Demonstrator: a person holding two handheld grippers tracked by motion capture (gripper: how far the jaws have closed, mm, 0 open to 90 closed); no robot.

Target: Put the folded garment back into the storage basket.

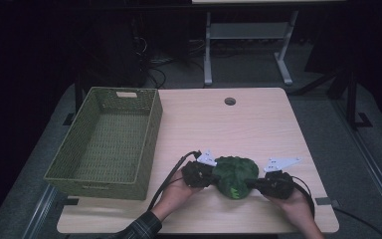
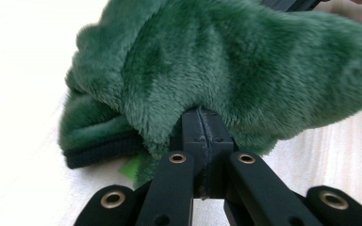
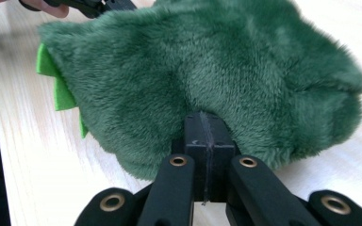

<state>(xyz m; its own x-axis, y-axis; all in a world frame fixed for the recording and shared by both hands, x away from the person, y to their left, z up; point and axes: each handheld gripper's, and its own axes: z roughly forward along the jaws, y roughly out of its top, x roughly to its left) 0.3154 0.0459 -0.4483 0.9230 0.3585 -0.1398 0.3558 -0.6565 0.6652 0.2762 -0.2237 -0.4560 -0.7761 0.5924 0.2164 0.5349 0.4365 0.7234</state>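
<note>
Seen from the high view, my left tool (image 1: 210, 175) and my right tool (image 1: 251, 183) grip opposite edges of the green plush piece (image 1: 235, 175), which lies on the desk (image 1: 258, 124) near its front edge. Close up, the left gripper view shows my jaws pressed together on a fold of pile and a dark knit band (image 2: 101, 153) along the plush's lower edge. The right gripper view likewise shows shut jaws pinching pile, plus bright green felt points (image 3: 56, 89) at the far side. The woven basket (image 1: 149, 144) at the desk's left stands open, nothing visible inside.
</note>
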